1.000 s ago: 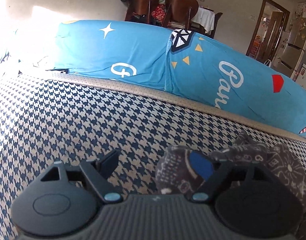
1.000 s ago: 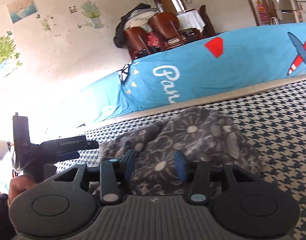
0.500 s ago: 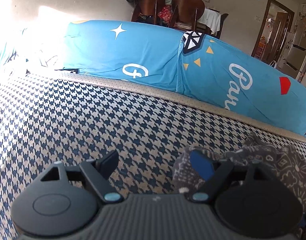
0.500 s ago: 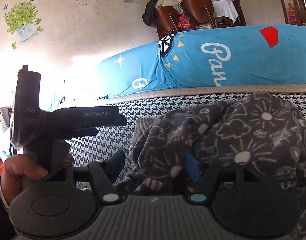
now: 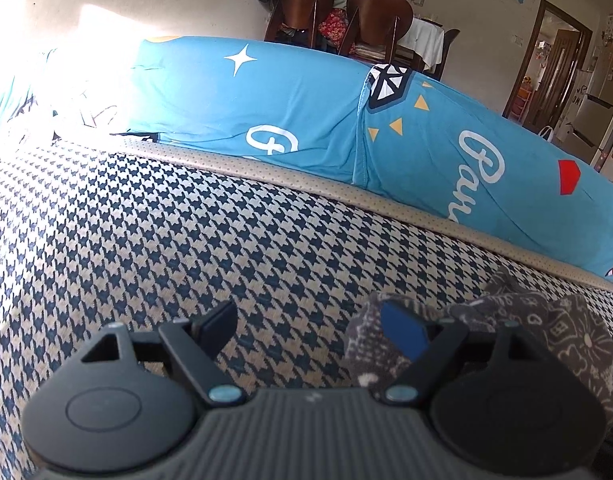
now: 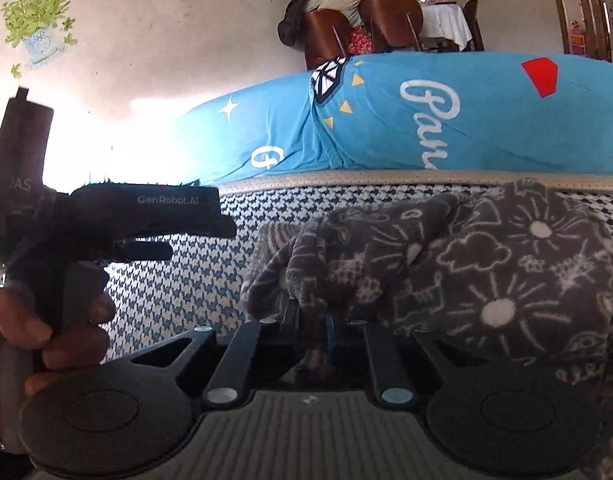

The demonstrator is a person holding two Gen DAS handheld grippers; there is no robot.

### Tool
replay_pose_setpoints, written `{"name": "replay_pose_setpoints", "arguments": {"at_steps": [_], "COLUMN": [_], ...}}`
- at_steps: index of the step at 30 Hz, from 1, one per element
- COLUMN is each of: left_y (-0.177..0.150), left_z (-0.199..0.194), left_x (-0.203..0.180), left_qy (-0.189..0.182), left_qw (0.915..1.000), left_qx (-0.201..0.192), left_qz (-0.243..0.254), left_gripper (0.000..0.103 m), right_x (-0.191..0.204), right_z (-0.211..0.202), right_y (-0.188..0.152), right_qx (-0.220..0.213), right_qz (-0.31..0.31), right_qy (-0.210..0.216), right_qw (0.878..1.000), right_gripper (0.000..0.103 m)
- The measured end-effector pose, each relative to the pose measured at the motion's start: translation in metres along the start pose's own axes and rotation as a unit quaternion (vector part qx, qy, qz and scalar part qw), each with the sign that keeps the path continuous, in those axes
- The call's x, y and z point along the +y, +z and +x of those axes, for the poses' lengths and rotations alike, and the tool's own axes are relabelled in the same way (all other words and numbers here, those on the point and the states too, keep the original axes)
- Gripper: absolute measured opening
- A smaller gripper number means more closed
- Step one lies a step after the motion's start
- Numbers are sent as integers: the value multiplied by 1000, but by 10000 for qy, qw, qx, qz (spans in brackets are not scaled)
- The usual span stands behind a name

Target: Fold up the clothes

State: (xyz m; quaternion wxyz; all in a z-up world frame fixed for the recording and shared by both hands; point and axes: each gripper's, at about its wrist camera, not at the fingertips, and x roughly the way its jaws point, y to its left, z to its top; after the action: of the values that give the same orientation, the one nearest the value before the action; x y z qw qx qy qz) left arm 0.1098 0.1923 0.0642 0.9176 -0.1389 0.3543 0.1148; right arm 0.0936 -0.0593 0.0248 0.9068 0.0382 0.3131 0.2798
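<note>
The right gripper (image 6: 312,322) is clamped on an edge of the garment (image 6: 486,276), which lies bunched ahead and to its right. The left gripper (image 5: 310,330) stands wide apart, holding nothing, with the garment at its right finger. No flat fold is visible; spreading and folding appear to remain.

**Houndstooth bed with a garment and a bolster**

The bed (image 5: 194,232) wears a navy-and-beige houndstooth cover, edged along its far side by a beige dotted band (image 5: 290,178). A crumpled grey garment (image 6: 486,264) with white flower drawings lies on the cover. Behind the band, a long blue bolster (image 5: 306,120) printed with white script, a star and red shapes runs along the bed's far side.
</note>
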Motion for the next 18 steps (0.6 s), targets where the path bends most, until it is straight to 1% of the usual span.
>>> {"name": "replay_pose_setpoints", "arguments": {"at_steps": [3,5,10,13,16,18], "left_y": [0,0,-3,-7,-13,-17], "left_z": [-1,0,0,1,3,5], "left_x": [-2,-5,-14,-22,-32,-39], "left_qy": [-11,-26,-103,-200,-356,-460], "left_qw": [10000,10000,9999,9995,9987,9978], "left_qx": [-7,2,29,80,185,254], "left_qz": [4,15,109,210,321,395], "left_gripper": [82,82,82,82,83,83], "right_x": [-11,-23,-57,-77,-98,-112], "right_z": [-22,-36,-71,-91,-110,-120], "right_y": [7,13,22,23,23,21], "right_qx": [-390,-572,-964,-1158,-1326,-1337], "right_qz": [97,265,677,866,1057,1248], "right_qy": [-198,-373,-915,-1326,-1776,-2054], "right_qw": [9990,9973,9888,9806,9694,9614], "right_gripper": [13,13,13,13,13,13]}}
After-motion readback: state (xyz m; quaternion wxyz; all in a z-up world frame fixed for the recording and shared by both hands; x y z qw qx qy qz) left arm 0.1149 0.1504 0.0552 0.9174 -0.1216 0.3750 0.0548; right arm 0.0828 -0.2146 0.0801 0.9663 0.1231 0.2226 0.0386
